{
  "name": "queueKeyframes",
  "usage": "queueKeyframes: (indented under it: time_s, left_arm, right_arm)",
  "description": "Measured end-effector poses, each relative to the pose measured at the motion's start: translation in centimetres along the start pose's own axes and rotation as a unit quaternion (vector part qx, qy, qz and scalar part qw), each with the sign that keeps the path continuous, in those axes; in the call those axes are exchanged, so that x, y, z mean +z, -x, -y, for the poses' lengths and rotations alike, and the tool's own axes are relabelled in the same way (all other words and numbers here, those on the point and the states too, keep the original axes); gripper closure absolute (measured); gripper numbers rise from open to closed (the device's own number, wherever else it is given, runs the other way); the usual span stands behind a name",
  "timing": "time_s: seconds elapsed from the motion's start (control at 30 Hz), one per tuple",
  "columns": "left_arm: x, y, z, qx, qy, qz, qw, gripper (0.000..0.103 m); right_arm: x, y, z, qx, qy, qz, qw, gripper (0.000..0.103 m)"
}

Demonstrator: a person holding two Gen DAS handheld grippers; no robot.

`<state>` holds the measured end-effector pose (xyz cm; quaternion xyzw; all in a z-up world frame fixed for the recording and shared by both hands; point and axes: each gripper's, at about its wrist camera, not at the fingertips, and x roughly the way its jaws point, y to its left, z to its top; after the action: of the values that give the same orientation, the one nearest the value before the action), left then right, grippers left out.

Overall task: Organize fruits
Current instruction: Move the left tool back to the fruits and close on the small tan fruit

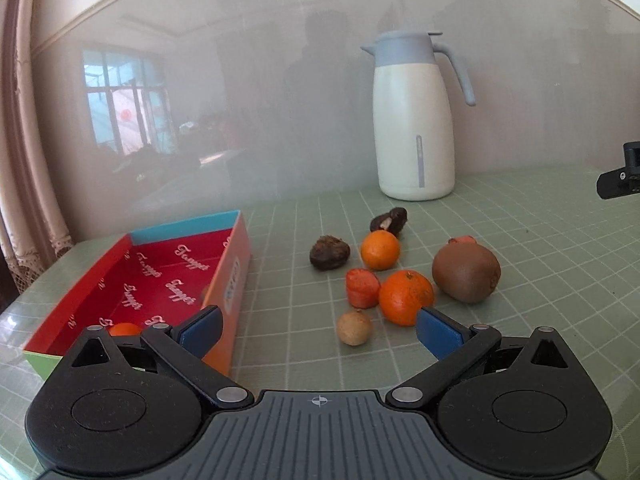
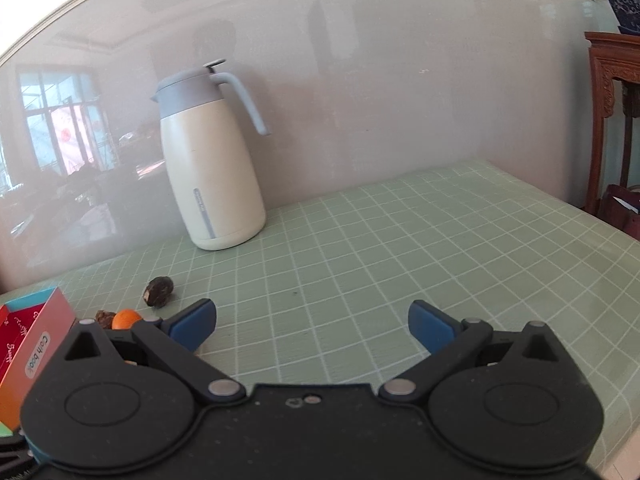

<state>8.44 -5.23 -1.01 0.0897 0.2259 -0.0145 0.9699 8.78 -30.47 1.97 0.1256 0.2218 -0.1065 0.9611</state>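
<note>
In the left wrist view my left gripper (image 1: pixel 318 332) is open, just short of a small tan longan (image 1: pixel 353 327) on the green checked table. Beyond it lie two oranges (image 1: pixel 405 297) (image 1: pixel 380 249), a red-orange fruit piece (image 1: pixel 362 287), a brown kiwi (image 1: pixel 466 273), another reddish piece (image 1: pixel 464 239) behind the kiwi, and two dark wrinkled fruits (image 1: pixel 329 252) (image 1: pixel 389 219). A red-lined box (image 1: pixel 160 280) on the left holds one orange (image 1: pixel 125 328). My right gripper (image 2: pixel 312 328) is open over bare cloth, with nothing between its fingers.
A white and blue thermos jug (image 1: pixel 414 120) stands at the back against the glossy wall. The right wrist view shows the box corner (image 2: pixel 40 332), an orange (image 2: pixel 126 319) and a dark fruit (image 2: pixel 159 290) at left, and wooden furniture (image 2: pixel 612 112) past the table's right edge.
</note>
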Motion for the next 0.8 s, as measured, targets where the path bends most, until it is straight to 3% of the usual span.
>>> queueKeyframes:
  time_s: [0.17, 0.23, 0.4, 0.8]
  left_arm:
    - [0.3, -2.5, 0.4, -0.018, 0.01, -0.041, 0.9989, 0.002]
    - [0.5, -3.4, 0.6, -0.026, 0.011, -0.055, 0.9981, 0.019]
    - [0.4, -5.4, 0.4, -0.037, 0.041, -0.094, 0.994, 0.025]
    - [0.6, -6.1, 1.6, -0.039, 0.02, -0.095, 0.9945, 0.03]
  right_arm:
    - [0.0, 0.2, 1.2, -0.004, -0.014, -0.002, 1.0, 0.0]
    - [0.1, 0.2, 1.6, -0.007, -0.015, -0.002, 1.0, 0.0]
    - [0.1, 0.2, 2.7, -0.015, -0.025, -0.005, 1.0, 0.0]
    - [0.3, 0.4, 4.2, -0.017, -0.045, -0.002, 0.999, 0.0]
